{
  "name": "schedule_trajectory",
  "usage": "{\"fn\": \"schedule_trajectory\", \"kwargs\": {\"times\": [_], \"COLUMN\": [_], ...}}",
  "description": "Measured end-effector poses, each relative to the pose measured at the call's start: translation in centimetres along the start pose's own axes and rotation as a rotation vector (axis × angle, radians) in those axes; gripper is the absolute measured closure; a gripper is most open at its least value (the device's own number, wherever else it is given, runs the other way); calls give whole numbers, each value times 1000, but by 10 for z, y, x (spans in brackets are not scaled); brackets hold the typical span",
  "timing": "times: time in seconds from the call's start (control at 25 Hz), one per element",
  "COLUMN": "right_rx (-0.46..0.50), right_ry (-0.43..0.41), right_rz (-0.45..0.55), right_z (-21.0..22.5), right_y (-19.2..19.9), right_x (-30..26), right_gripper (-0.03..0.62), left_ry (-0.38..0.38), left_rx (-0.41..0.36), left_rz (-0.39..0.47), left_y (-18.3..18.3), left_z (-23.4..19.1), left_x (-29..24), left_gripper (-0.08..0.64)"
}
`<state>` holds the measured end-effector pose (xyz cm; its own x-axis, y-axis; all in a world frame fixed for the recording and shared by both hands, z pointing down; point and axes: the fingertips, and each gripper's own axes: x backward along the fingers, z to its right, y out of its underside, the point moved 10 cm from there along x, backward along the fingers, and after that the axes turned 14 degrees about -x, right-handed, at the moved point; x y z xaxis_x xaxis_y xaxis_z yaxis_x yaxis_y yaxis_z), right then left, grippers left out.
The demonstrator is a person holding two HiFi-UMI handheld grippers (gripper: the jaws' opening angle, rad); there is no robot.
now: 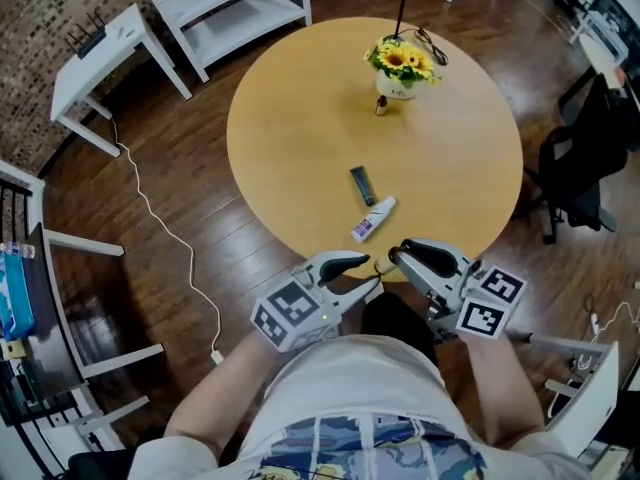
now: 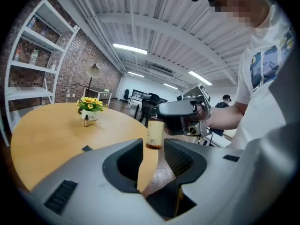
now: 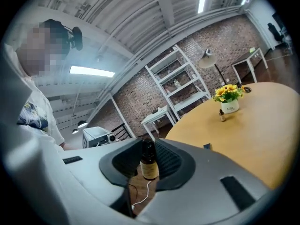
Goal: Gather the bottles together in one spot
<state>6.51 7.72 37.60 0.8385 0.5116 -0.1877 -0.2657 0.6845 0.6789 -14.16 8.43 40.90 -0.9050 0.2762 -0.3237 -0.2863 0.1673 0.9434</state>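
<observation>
A small amber bottle (image 3: 149,163) with a black cap stands upright between the pads of my right gripper (image 3: 149,154), which is shut on it. In the head view both grippers face each other just off the table's near edge, the left gripper (image 1: 371,280) tip to tip with the right gripper (image 1: 399,257). From the left gripper view the same bottle (image 2: 155,134) hangs just beyond my left gripper (image 2: 153,147), whose jaws stand apart and hold nothing. A white tube bottle (image 1: 373,218) lies on the round table (image 1: 290,148). Another small brown bottle (image 1: 381,106) stands by the flower pot.
A pot of yellow flowers (image 1: 400,68) and a lamp stand at the table's far side. A dark flat object (image 1: 363,184) lies near the white tube. White shelving (image 1: 225,8), a small white side table (image 1: 100,53), an office chair (image 1: 585,163) and a floor cable (image 1: 165,233) surround the table.
</observation>
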Motion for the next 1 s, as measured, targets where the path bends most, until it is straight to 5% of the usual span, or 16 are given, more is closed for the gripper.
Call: {"fn": "schedule_trajectory", "kwargs": {"times": [0.4, 1.0], "right_rx": [276, 367], "right_ry": [298, 403], "right_rz": [34, 65], "right_z": [98, 310], "right_y": [-81, -170], "right_x": [-5, -127], "right_gripper": [515, 515], "left_ry": [-283, -499], "left_rx": [288, 510], "left_rz": [-83, -164], "left_y": [19, 14], "left_z": [-39, -75], "left_x": [9, -17], "left_gripper": [413, 413]}}
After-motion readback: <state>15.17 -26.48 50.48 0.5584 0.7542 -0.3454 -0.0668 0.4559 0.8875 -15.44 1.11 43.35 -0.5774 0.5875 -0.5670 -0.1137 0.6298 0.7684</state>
